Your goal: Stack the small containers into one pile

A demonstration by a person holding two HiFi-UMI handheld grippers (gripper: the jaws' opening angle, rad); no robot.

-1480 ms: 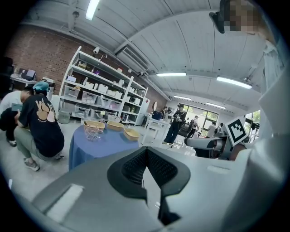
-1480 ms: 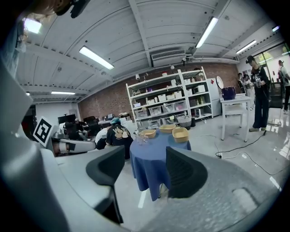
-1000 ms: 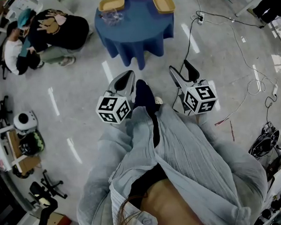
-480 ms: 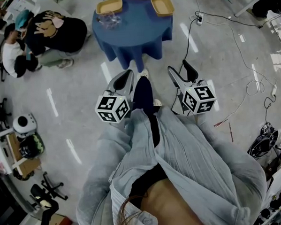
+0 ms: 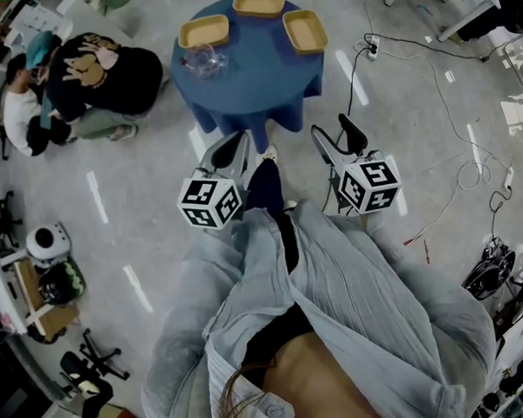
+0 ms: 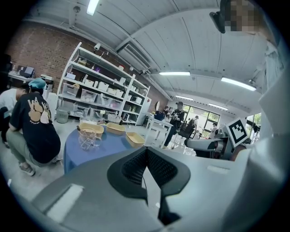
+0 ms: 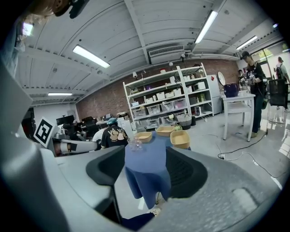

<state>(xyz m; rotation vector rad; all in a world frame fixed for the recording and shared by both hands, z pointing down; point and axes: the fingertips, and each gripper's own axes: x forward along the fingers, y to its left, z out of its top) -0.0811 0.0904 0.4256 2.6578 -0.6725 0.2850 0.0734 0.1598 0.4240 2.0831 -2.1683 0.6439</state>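
Note:
Three shallow tan containers [image 5: 204, 29] [image 5: 259, 2] [image 5: 305, 30] sit on a round blue-clothed table [image 5: 254, 73], with small clear containers [image 5: 203, 58] near its left edge. Both grippers hover over the floor short of the table. My left gripper [image 5: 238, 139] is shut, its pads meeting with nothing between them [image 6: 146, 152]. My right gripper [image 5: 334, 128] is open and empty; in the right gripper view [image 7: 145, 156] the table [image 7: 147, 167] shows through the gap. The left gripper view shows the tan containers [image 6: 115, 128] and clear ones [image 6: 88, 138] ahead to the left.
People crouch on the floor left of the table [image 5: 105, 68]. Cables [image 5: 447, 72] trail over the floor at the right. A white table [image 7: 238, 97] with a person stands at the right, storage shelves [image 7: 167, 102] behind. Office chairs [image 5: 90, 366] stand at the lower left.
Both grippers have moved forward towards the blue table, which now sits lower and nearer in the head view; the far tan container has come fully into view. Jaws unchanged.

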